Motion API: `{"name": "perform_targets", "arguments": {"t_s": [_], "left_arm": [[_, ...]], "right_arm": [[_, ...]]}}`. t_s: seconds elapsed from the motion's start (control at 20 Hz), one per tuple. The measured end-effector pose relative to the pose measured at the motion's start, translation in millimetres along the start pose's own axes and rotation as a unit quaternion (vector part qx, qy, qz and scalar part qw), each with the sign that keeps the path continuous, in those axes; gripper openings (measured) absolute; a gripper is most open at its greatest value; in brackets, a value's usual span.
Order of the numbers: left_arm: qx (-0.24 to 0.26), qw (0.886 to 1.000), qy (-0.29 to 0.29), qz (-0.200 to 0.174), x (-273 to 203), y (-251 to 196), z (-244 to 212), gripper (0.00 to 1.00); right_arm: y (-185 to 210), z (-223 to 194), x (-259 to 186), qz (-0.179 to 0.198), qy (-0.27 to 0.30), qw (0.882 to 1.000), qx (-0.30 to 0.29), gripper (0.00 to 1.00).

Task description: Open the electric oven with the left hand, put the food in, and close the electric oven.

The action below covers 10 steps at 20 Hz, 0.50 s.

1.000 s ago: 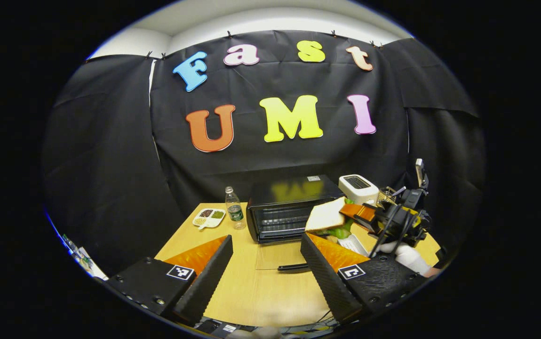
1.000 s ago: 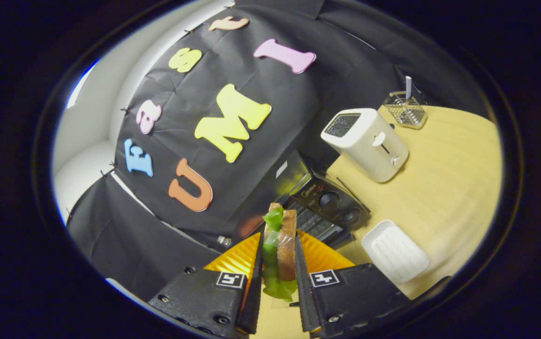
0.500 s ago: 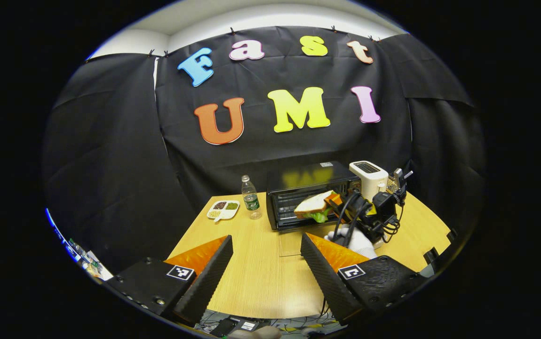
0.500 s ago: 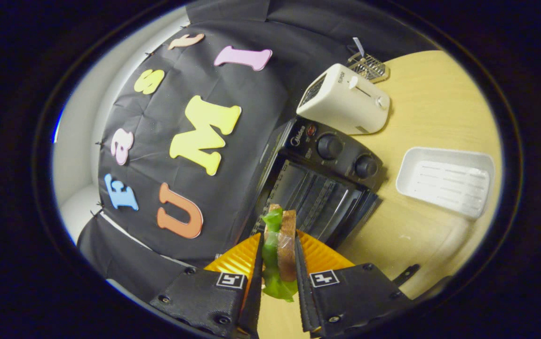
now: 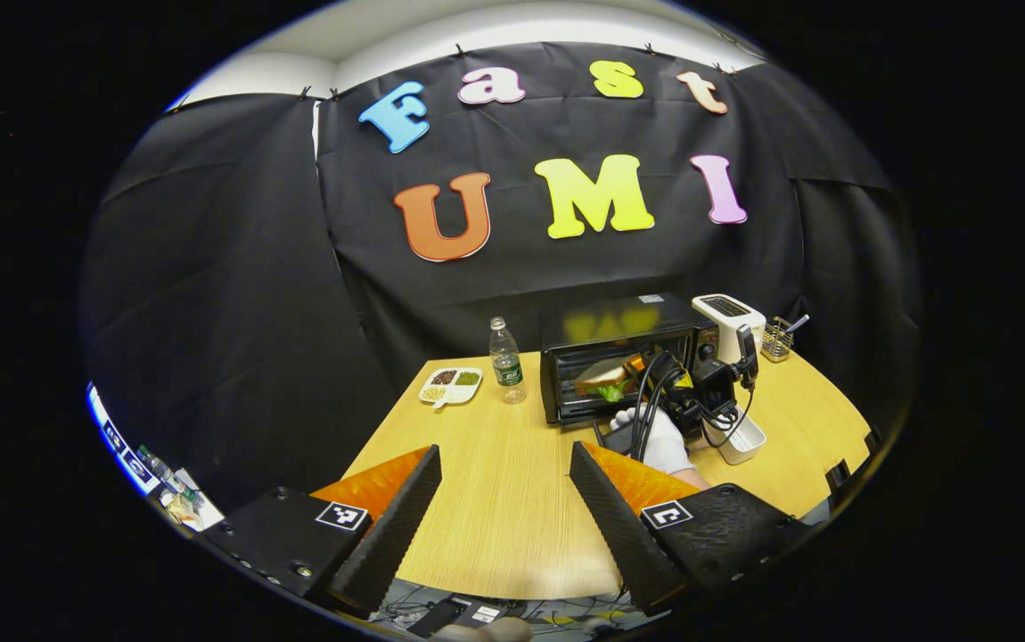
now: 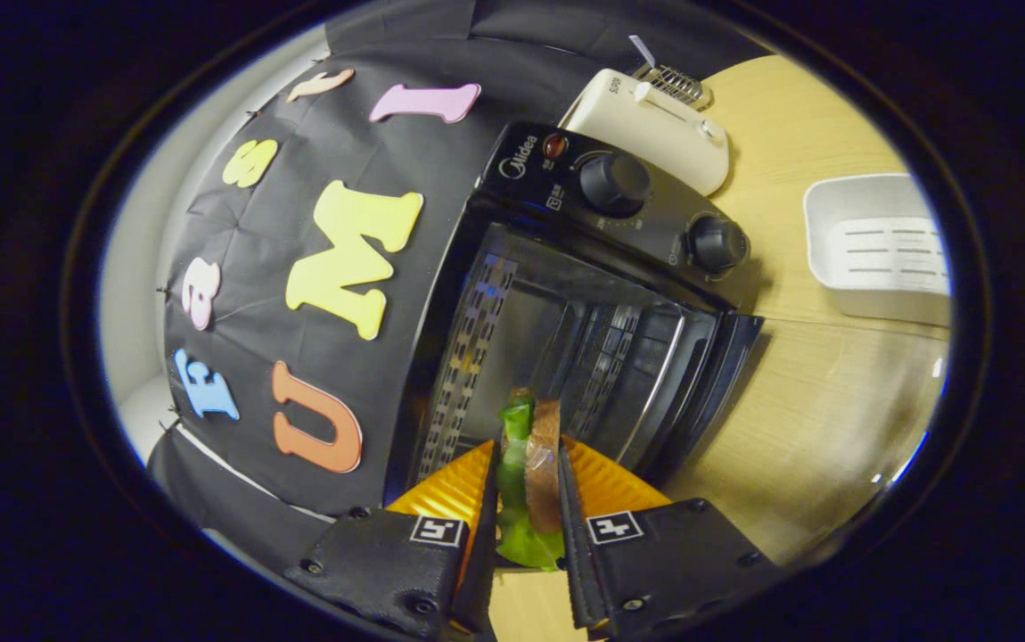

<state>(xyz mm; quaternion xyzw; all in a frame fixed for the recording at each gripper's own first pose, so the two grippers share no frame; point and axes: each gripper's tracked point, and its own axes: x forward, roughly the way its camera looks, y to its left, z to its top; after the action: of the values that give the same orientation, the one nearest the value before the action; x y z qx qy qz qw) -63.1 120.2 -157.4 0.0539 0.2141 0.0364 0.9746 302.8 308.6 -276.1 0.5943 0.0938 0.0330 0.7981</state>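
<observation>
The black electric oven (image 5: 619,343) stands at the table's back with its door (image 6: 833,419) folded down flat. In the right gripper view its cavity (image 6: 557,339) is close ahead. My right gripper (image 6: 528,450) is shut on a sandwich (image 6: 532,464) of brown bread and green lettuce, held on edge at the oven's mouth. In the left gripper view the sandwich (image 5: 606,377) is at the opening, with the right gripper (image 5: 646,379) held by a white-gloved hand (image 5: 660,437). My left gripper (image 5: 504,499) is open with nothing in it, low over the table's near edge.
A white toaster (image 5: 726,319) and a wire basket (image 5: 777,337) stand right of the oven. A white tray (image 6: 878,254) lies in front of them. A water bottle (image 5: 505,361) and a sectioned plate (image 5: 450,385) sit left of the oven.
The right gripper has carried the sandwich forward, up to the open oven's mouth. The left gripper has drawn back from the oven toward the table's near edge.
</observation>
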Motion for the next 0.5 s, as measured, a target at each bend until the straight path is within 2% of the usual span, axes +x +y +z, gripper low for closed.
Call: {"name": "perform_targets", "arguments": {"t_s": [0.05, 0.1, 0.15, 0.2, 0.25, 0.3, 0.35, 0.4, 0.5], "left_arm": [[-0.002, 1.000, 0.003, 0.003, 1.5, 2.5, -1.9, 0.96], [-0.004, 1.000, 0.005, 0.003, 2.4, 3.5, -2.8, 0.96], [-0.004, 1.000, 0.008, 0.002, 2.3, 3.2, -5.6, 0.96], [-0.004, 1.000, 0.010, 0.005, 2.9, 6.3, -7.8, 0.96], [-0.006, 1.000, 0.012, 0.005, 4.1, 6.9, -9.2, 0.96], [-0.010, 1.000, 0.013, 0.006, 4.0, 7.7, -8.4, 0.96], [-0.013, 1.000, 0.014, 0.005, 4.9, 7.5, -9.6, 0.96], [-0.016, 1.000, 0.014, 0.006, 5.2, 7.5, -9.2, 0.96], [-0.022, 1.000, 0.017, 0.007, 4.9, 7.6, -9.2, 0.96]], "right_arm": [[-2.3, 0.7, 7.0, -0.005, 0.000, 1.000, -0.005, 0.37], [-3.4, 3.0, 13.3, -0.008, -0.004, 1.000, -0.006, 0.27], [-5.0, 2.4, 19.3, -0.011, -0.002, 1.000, -0.008, 0.27], [-8.9, 1.6, 24.8, -0.018, -0.001, 1.000, -0.016, 0.37], [-14.3, 2.2, 29.4, -0.029, 0.001, 0.999, -0.026, 0.37], [-17.7, 1.2, 29.8, -0.035, 0.007, 0.999, -0.036, 0.30], [-22.6, 3.0, 30.3, -0.046, 0.006, 0.998, -0.051, 0.41], [-28.4, 7.6, 31.4, -0.055, 0.003, 0.996, -0.067, 0.38], [-30.0, 10.6, 28.9, -0.063, 0.013, 0.993, -0.103, 0.41]]}}
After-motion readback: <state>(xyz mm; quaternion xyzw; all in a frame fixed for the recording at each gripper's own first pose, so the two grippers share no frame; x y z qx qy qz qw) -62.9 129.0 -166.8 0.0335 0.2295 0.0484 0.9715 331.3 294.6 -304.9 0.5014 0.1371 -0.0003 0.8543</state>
